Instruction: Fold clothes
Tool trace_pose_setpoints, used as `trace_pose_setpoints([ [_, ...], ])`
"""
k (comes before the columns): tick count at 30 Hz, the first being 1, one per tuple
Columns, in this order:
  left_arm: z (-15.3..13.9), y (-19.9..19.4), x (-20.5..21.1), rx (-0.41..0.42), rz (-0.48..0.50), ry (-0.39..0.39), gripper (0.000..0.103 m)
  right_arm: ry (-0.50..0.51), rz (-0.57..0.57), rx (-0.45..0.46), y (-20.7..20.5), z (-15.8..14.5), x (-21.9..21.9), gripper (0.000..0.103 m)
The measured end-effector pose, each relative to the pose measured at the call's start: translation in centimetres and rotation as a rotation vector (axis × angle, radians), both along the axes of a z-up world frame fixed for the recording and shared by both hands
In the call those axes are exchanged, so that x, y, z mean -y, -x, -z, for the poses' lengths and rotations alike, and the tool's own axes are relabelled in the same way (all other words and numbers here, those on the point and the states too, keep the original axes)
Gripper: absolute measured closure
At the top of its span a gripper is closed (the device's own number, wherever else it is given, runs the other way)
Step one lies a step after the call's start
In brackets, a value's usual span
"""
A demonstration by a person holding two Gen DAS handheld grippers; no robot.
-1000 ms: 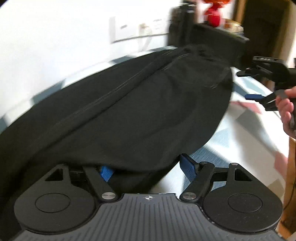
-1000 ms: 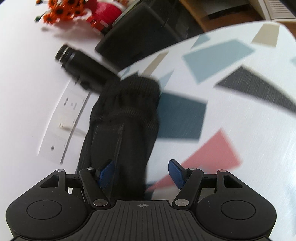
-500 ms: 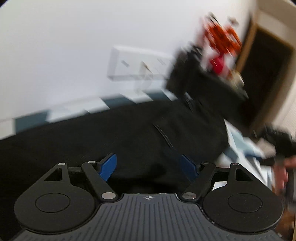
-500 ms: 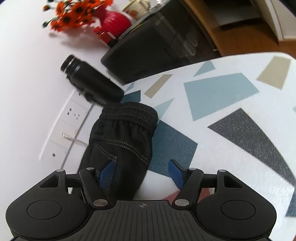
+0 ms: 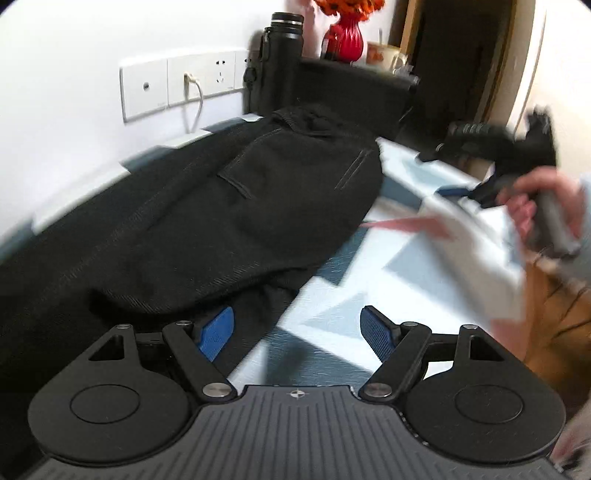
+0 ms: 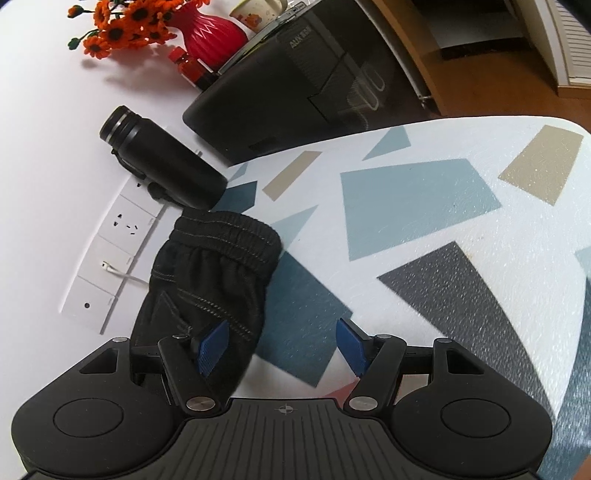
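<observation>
- Two grippers show, each with two blue ribbed pads on black linkage arms. The left gripper (image 5: 297, 330) hangs wide above the near edge of the garment with nothing between its pads; its left pad sits over black cloth, the right one over bare tabletop.
- The right gripper (image 6: 282, 345) is also spread, nothing pinched; its left pad overlaps the garment's edge in the right wrist view, the right pad over the table. In the left wrist view it appears blurred at the far right, gripped by one hand (image 5: 543, 210) whose sleeve is cut off by the frame.
- One pair of black trousers with grey stitching and an elastic waistband (image 5: 229, 206) lies lengthwise on the white table printed with blue, grey, tan and pink shapes (image 6: 424, 206), along the wall side; the legs run off the left frame edge, so their ends are hidden.
- Just past the waistband stands one black metal flask (image 6: 162, 162), close by it.
- One white socket strip on the wall (image 5: 177, 83), with a single white cable plugged in.
- One large black case (image 6: 295, 81) behind the table.
- Farthest: one red vase of orange flowers (image 6: 210, 33), one small red bottle, one patterned mug, partly cropped.
</observation>
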State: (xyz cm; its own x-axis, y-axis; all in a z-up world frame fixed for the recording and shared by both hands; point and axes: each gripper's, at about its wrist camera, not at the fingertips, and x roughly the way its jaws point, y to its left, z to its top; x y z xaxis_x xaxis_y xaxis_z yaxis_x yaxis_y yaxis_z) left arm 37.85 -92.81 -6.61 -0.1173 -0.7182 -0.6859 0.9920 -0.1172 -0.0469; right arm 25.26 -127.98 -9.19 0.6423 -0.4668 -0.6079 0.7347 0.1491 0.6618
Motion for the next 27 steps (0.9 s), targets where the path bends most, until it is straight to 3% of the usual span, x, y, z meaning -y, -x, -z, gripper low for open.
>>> trace_pose_setpoints([
  [4,0.2,0.8,2.6,0.021,-0.023,0.060,0.026,0.009,-0.012,-0.007,-0.4,0.1,1.3,0.041],
  [8,1.1,2.6,5.5,0.050,-0.008,0.092,0.014,0.032,-0.003,0.035,-1.1,-0.1,4.2,0.041],
  [16,3.9,3.2,4.4,0.099,-0.022,-0.002,0.014,-0.027,-0.166,0.023,-7.3,1.3,8.2,0.042],
  [18,3.9,2.4,4.2,0.063,-0.054,-0.001,0.014,-0.021,-0.183,-0.005,-8.5,1.3,8.6,0.048],
  [19,3.8,2.1,4.2,0.045,-0.067,-0.001,0.014,-0.015,-0.181,-0.032,-8.9,1.2,8.8,0.061],
  [20,3.8,1.9,4.4,0.028,-0.080,-0.001,0.016,-0.011,-0.183,-0.036,-9.1,1.2,9.1,0.063],
  [21,3.6,1.8,4.7,0.005,-0.090,0.001,0.019,-0.020,-0.172,-0.015,-8.9,1.1,9.3,0.069],
  [22,3.4,1.7,5.0,-0.025,-0.099,0.006,0.028,-0.029,-0.161,0.006,-8.7,1.0,9.5,0.073],
  [23,3.2,1.6,5.3,-0.064,-0.100,0.010,0.051,-0.033,-0.150,0.031,-8.4,0.7,9.6,0.074],
  [24,2.8,1.6,5.5,-0.111,-0.099,0.010,0.061,-0.025,-0.140,0.044,-8.1,0.3,9.4,0.077],
  [26,1.8,2.0,4.7,-0.123,-0.076,0.032,0.088,-0.008,-0.120,0.069,-7.5,-0.5,9.1,0.079],
  [27,1.3,2.3,4.1,-0.117,-0.061,0.049,0.089,-0.005,-0.102,0.070,-7.2,-0.9,9.0,0.079],
])
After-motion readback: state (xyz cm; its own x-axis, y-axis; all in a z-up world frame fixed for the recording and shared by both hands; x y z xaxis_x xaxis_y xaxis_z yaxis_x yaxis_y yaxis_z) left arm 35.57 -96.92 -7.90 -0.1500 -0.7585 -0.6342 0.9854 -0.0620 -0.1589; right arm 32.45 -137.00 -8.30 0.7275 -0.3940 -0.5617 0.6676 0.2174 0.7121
